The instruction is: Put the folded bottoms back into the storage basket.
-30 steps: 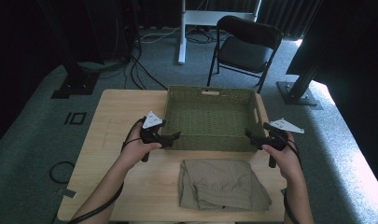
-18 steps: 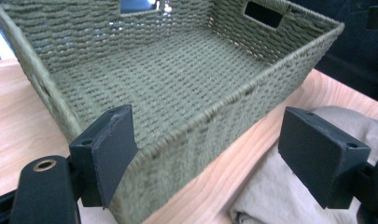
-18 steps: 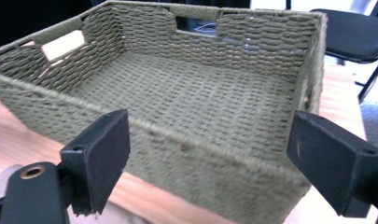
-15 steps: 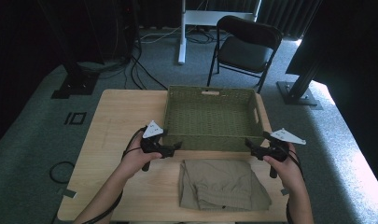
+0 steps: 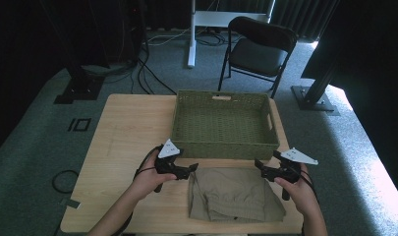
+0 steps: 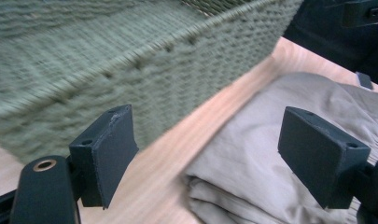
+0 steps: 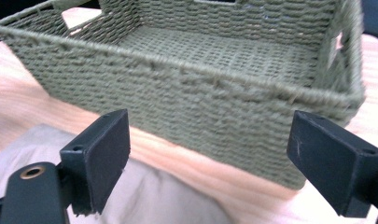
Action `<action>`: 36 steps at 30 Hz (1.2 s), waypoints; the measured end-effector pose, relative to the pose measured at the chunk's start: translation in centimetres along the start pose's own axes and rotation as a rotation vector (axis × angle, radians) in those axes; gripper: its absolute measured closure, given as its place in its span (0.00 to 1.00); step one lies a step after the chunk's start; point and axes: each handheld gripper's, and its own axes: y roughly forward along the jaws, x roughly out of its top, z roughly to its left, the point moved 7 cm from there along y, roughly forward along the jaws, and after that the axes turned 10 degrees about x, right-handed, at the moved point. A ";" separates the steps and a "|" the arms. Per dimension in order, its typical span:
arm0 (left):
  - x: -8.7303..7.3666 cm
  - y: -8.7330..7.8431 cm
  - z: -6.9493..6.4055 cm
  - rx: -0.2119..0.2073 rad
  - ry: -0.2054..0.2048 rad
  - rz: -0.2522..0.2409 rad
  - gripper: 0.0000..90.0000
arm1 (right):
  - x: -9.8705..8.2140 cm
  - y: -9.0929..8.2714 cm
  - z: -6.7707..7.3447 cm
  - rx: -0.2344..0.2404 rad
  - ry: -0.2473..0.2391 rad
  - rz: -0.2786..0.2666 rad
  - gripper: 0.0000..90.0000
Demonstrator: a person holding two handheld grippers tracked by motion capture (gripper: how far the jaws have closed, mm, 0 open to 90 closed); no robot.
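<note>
Both jaws wide apart, nothing held: drop left gripper [image 5: 189, 170] and right gripper [image 5: 259, 168] onto the folded khaki garment's [image 5: 233, 194] far corners, just beside the woven basket [image 5: 221, 146], pinching all layers.

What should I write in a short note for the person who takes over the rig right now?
Left tool: open, holding nothing, at the left top corner of the cloth.
Right tool: open, holding nothing, at the right top corner of the cloth.
Cloth: folded, lying flat on the table, just in front of the basket.
Basket: nothing inside.
Done: both tools are placed at the cloth.
Left: probably grasp the cloth on both sides, lift it and put it into the basket.
</note>
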 end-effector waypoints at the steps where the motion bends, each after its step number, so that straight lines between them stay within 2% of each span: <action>1: -0.4 0.2 -0.4 -0.006 -0.004 0.014 0.22 | -0.5 0.0 0.2 0.002 0.005 0.006 0.14; 2: -0.4 0.2 -0.4 -0.006 -0.004 0.014 0.22 | -0.5 0.0 0.2 0.002 0.005 0.006 0.14; 5: -1.0 0.4 -1.6 -0.031 -0.001 0.025 0.22 | -1.6 -0.1 0.6 0.008 0.005 0.025 0.15; 12: -1.9 0.9 -2.8 -0.033 0.003 0.052 0.22 | -3.2 0.1 1.2 0.013 0.002 0.060 0.15; 13: -2.3 1.0 -3.1 -0.037 -0.014 0.062 0.22 | -3.8 0.2 1.4 0.018 0.007 0.074 0.15; 14: -2.3 1.0 -3.1 -0.037 -0.014 0.062 0.22 | -3.8 0.2 1.4 0.018 0.007 0.074 0.15; 15: -2.7 1.1 -3.4 -0.032 -0.017 0.084 0.22 | -4.4 0.4 1.5 0.019 0.003 0.097 0.15; 20: -3.3 1.5 -3.9 -0.034 -0.014 0.097 0.22 | -5.5 0.5 1.7 0.022 0.009 0.124 0.15; 24: -3.9 1.9 -4.2 -0.022 -0.013 0.121 0.22 | -6.1 0.5 1.7 0.009 0.014 0.134 0.15; 26: -4.2 2.1 -4.4 -0.009 0.003 0.127 0.22 | -6.5 0.5 1.6 0.003 0.018 0.141 0.15; 30: -4.9 2.6 -4.5 0.025 0.012 0.153 0.22 | -7.3 0.6 1.7 -0.003 0.034 0.148 0.15; 31: -5.4 2.8 -4.5 0.046 0.030 0.174 0.22 | -7.7 0.7 1.7 -0.003 0.031 0.162 0.15; 32: -5.4 2.8 -4.5 0.046 0.030 0.174 0.22 | -7.7 0.7 1.7 -0.003 0.031 0.162 0.15; 33: -5.9 3.0 -4.5 0.046 0.014 0.196 0.22 | -8.2 0.8 1.8 -0.003 0.040 0.174 0.15; 36: -6.1 3.1 -4.5 0.056 0.012 0.207 0.22 | -8.5 1.0 1.8 -0.007 0.035 0.188 0.15</action>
